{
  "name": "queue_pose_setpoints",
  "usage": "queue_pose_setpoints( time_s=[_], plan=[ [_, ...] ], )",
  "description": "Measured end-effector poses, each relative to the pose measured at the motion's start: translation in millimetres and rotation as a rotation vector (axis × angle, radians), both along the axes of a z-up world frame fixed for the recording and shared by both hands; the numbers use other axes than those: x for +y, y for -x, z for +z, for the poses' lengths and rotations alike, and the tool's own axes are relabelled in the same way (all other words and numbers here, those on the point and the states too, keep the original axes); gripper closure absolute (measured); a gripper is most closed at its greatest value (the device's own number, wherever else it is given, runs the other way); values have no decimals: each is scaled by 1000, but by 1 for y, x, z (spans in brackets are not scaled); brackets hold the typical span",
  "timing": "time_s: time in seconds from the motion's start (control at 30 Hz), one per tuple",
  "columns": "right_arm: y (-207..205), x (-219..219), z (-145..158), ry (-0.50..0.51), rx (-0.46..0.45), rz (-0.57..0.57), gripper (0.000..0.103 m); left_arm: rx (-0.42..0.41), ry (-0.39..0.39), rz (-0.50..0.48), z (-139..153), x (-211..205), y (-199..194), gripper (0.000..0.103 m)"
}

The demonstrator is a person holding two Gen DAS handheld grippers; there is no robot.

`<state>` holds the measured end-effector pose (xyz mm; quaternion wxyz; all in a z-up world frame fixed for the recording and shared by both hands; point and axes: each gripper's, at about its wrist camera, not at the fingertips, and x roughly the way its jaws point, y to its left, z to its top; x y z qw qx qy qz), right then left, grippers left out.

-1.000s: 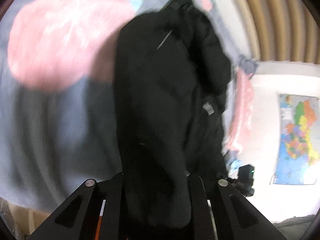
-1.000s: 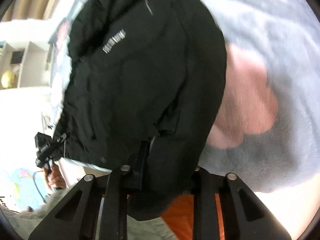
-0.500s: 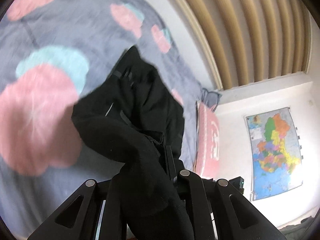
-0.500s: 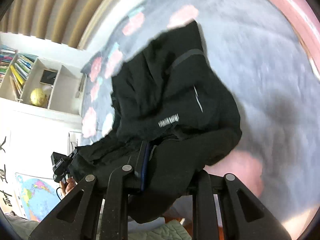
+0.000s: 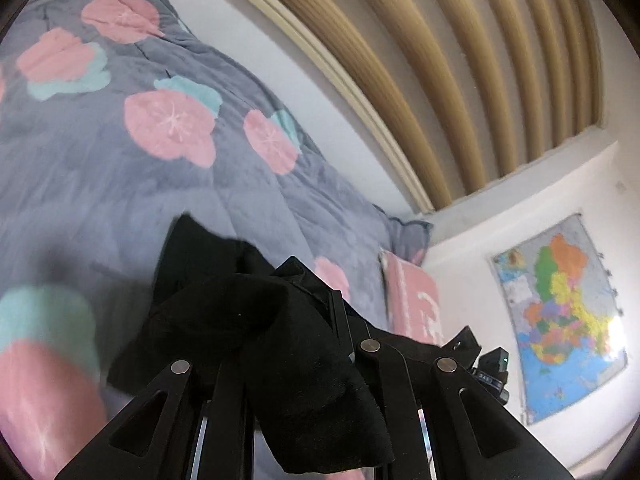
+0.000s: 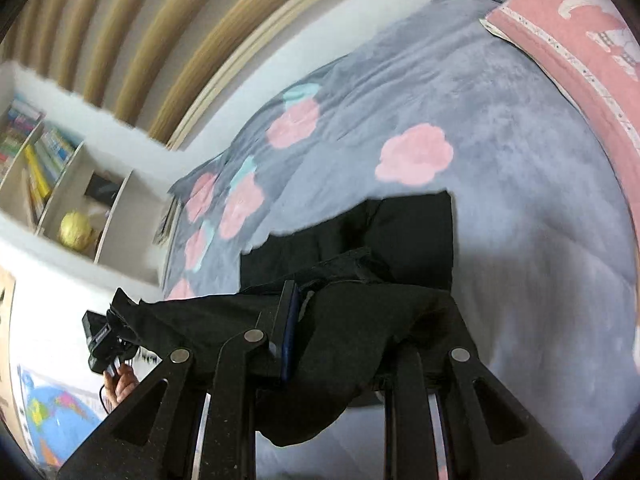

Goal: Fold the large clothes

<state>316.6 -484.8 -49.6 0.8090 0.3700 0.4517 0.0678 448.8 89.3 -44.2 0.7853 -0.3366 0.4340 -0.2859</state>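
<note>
A large black garment (image 5: 256,336) is bunched over my left gripper (image 5: 296,320), which is shut on a fold of it; the cloth hides the fingertips. In the right wrist view the same garment (image 6: 360,320) drapes across my right gripper (image 6: 332,304), which is also shut on it. The cloth stretches taut to the left, towards the other gripper (image 6: 100,336) and the hand (image 6: 120,380) holding it. The garment's far end (image 6: 408,232) rests on the grey flowered quilt (image 6: 500,200).
The quilt (image 5: 100,168) covers a bed against a wall with wooden slats (image 5: 460,60). A pink pillow (image 6: 572,40) lies at the bed's head. A white shelf with books and a yellow ball (image 6: 74,230) stands beyond the foot. A map (image 5: 560,312) hangs on the wall.
Both grippers have risen and drawn back from the bed with the garment. It no longer fills the views; it now stretches between the grippers with its far end trailing on the quilt.
</note>
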Motion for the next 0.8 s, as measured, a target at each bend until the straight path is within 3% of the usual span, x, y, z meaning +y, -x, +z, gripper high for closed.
queue_pose_setpoints(
  time_s=[0.13, 0.23, 0.43, 0.6, 0.8],
  plan=[
    [-60, -18, -55, -31, 101, -52, 78, 72, -50, 31, -36, -25, -64, 88],
    [-95, -27, -108, -59, 204, -87, 77, 180, -82, 66, -90, -39, -108, 88],
    [-131, -27, -192, -106, 350, -117, 77, 354, -123, 95, -180, -58, -146, 86],
    [-138, -19, -215, -77, 367, -95, 78, 366, -194, 70, -207, -71, -154, 85],
    [-134, -22, -217, -114, 372, -104, 77, 369, -201, -2, -202, -71, -155, 85]
  ],
)
